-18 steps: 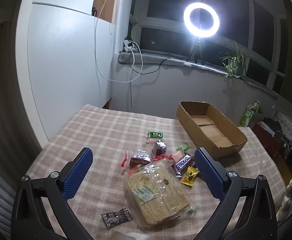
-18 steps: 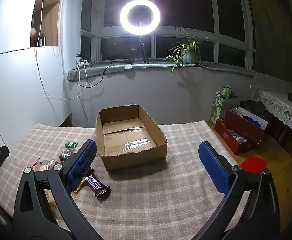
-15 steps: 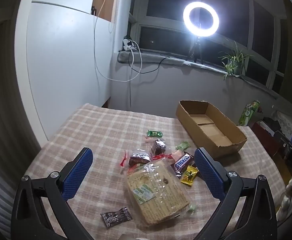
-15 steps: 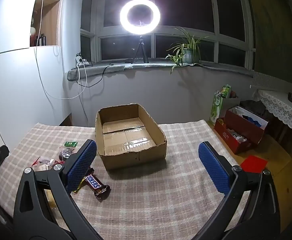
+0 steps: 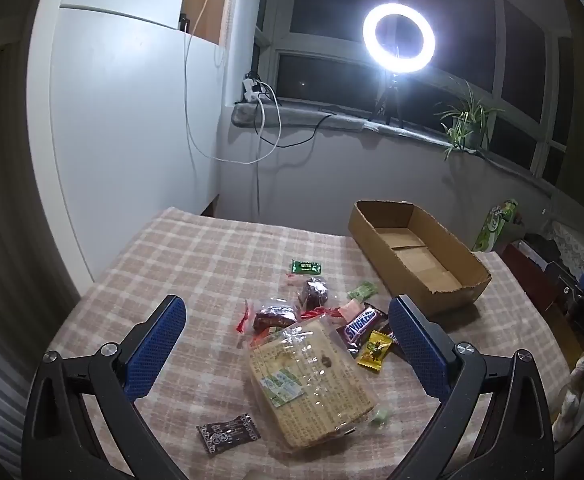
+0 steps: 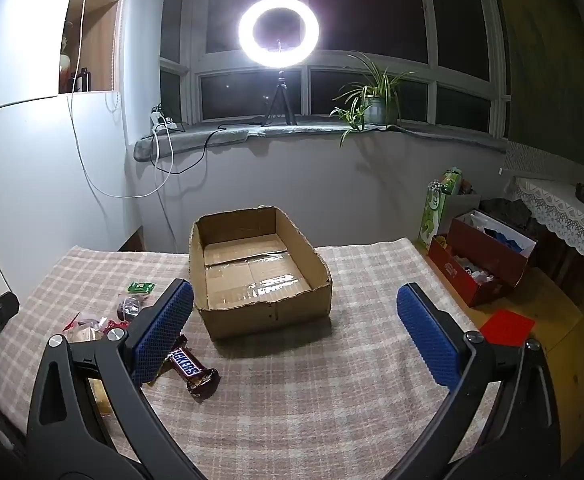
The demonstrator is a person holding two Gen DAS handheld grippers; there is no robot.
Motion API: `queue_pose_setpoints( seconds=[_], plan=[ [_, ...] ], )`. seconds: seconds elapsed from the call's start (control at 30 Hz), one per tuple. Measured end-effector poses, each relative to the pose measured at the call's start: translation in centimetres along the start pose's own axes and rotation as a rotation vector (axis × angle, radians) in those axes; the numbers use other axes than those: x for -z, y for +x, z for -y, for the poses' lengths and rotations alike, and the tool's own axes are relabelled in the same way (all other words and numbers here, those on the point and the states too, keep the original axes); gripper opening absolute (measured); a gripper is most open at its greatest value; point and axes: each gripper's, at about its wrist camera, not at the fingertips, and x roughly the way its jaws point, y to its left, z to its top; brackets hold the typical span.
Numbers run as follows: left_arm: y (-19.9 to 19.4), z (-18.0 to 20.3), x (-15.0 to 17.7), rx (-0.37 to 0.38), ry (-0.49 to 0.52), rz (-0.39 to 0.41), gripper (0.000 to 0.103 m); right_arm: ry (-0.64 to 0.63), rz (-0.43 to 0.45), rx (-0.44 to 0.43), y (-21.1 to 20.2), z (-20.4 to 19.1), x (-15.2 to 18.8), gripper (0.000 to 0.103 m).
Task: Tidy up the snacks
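Two grippers hover above the checked table [image 6: 332,392], both spread wide and empty. Cardboard box [image 6: 251,316] sits just ahead of the right gripper [image 6: 294,322], between its fingers. Cracker pack [image 5: 312,380] lies between the left gripper [image 5: 285,330] fingers; Snickers bar [image 5: 360,324] just beside its right finger.

The left tool [image 5: 285,346] has matte black angular arms, silver round screw heads at the joints, and blue fingers [image 5: 153,350] with knurled pads. The right tool [image 6: 296,332] looks identical: black frame, silver screws, blue textured fingers [image 6: 428,340].
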Motion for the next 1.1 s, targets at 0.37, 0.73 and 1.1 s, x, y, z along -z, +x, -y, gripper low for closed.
queue_pose_setpoints(
  seconds=[0.37,0.73,1.1],
  plan=[
    [-0.28,-0.03,0.05,-0.007,0.003,0.01,0.101,0.001,-0.001,-0.001,-0.09,-0.06,-0.08,0.103],
    [-0.14,-0.06,-0.22,-0.004,0.005,0.01,0.101,-0.001,-0.004,-0.003,0.1,-0.03,-0.03,0.103],
    [-0.03,-0.07,0.03,-0.002,0.01,0.006,0.101,-0.004,-0.012,-0.008,0.15,-0.53,0.26,0.103]
  ],
)
